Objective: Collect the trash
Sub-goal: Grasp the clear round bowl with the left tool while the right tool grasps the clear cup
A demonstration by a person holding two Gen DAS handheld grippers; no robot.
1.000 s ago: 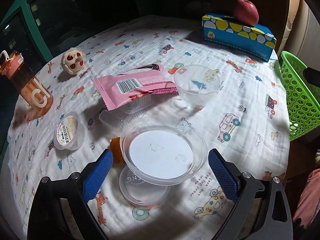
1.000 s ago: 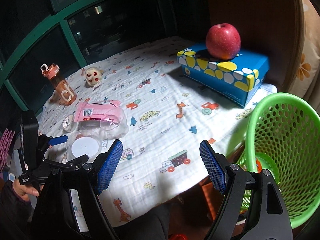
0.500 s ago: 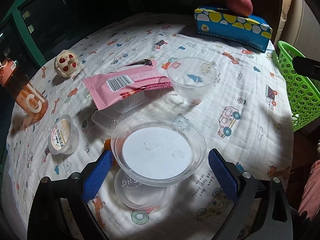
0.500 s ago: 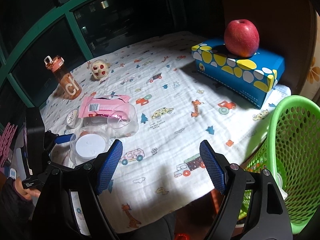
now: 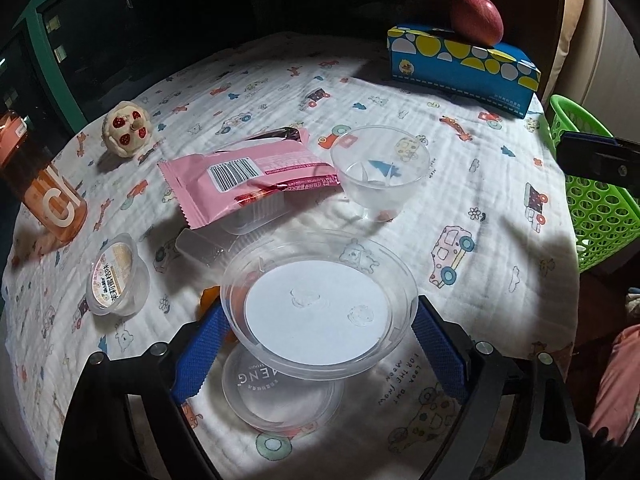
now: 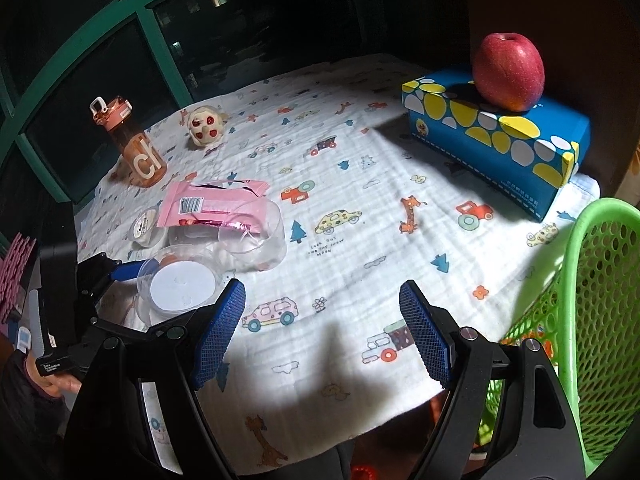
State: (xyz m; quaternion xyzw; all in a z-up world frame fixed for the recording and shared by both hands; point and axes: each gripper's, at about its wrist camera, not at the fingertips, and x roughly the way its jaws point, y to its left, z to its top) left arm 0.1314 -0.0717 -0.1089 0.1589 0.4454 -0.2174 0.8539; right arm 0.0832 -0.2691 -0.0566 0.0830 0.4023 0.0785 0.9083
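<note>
1. Bowl [image 5: 320, 300], clear plastic w/ white disc in it, sits between my left gripper [image 5: 320, 332] pads, at 6 o'clock on the table [image 5: 500, 208].
2. Left jaws closing now; pads at the rim, can't tell if they press yet.
3. Looks light, thin-walled, slick, so I'd squeeze gently across the rim at 9 and 3.
4. Right gripper [image 6: 322, 332] spread wide, nothing in it; green basket [image 6: 600, 280] at its 3 o'clock.

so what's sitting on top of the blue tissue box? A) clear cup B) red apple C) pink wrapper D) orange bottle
B: the red apple rests on the blue tissue box at the table's far side; bottle, wrapper and cup all sit on the cloth.
</note>
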